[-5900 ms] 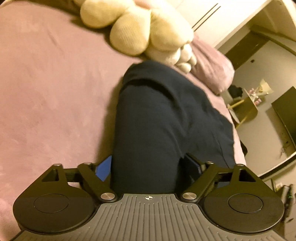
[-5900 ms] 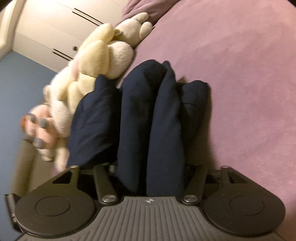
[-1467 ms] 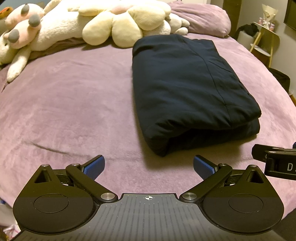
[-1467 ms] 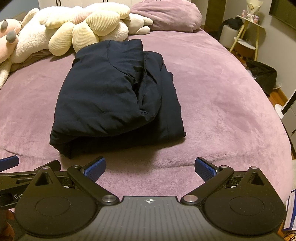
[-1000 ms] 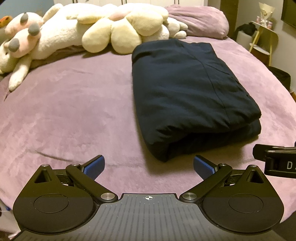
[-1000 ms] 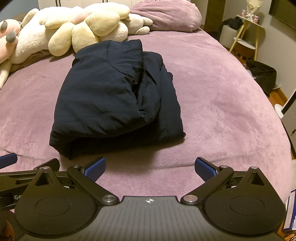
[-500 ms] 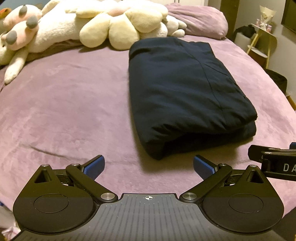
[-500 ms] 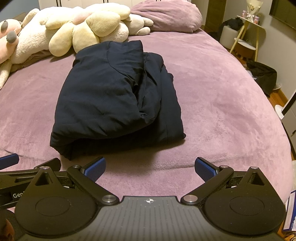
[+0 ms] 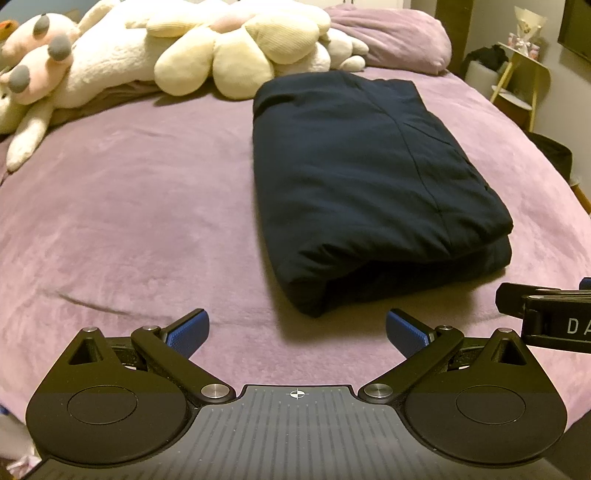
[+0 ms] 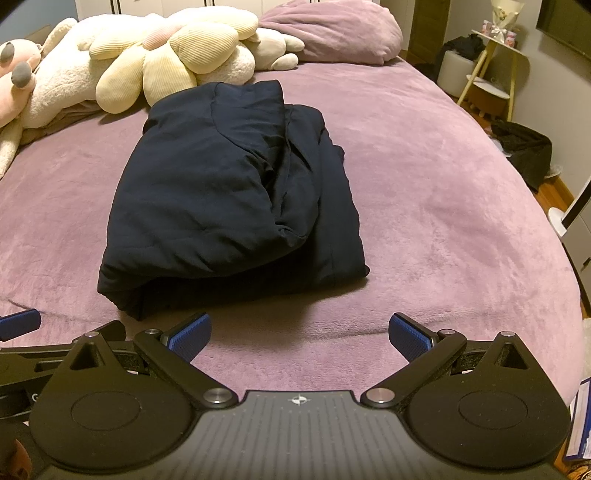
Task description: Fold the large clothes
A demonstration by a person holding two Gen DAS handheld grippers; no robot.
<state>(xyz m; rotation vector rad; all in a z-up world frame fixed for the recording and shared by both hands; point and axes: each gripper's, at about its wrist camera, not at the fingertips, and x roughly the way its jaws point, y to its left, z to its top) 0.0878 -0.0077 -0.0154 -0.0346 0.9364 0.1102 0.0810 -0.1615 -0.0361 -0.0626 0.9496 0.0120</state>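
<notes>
A dark navy garment [image 9: 373, 184] lies folded into a thick rectangle on the purple bed [image 9: 129, 206]; the right wrist view shows the same folded garment [image 10: 229, 199] with its layered edges on the right side. My left gripper [image 9: 297, 332] hovers open just short of the bundle's near edge, nothing between its blue pads. My right gripper [image 10: 301, 334] is also open and empty, a little back from the near edge. Each gripper shows at the other view's side edge.
Cream and pink plush toys [image 9: 207, 48] and a purple pillow [image 10: 332, 33] line the head of the bed beyond the garment. A small yellow side table [image 10: 495, 62] and a dark bag [image 10: 524, 147] stand on the floor to the right.
Several seconds ago both grippers were shut on the garment, held up. Since then it has been let go and lies folded; over the last second the views barely shift.
</notes>
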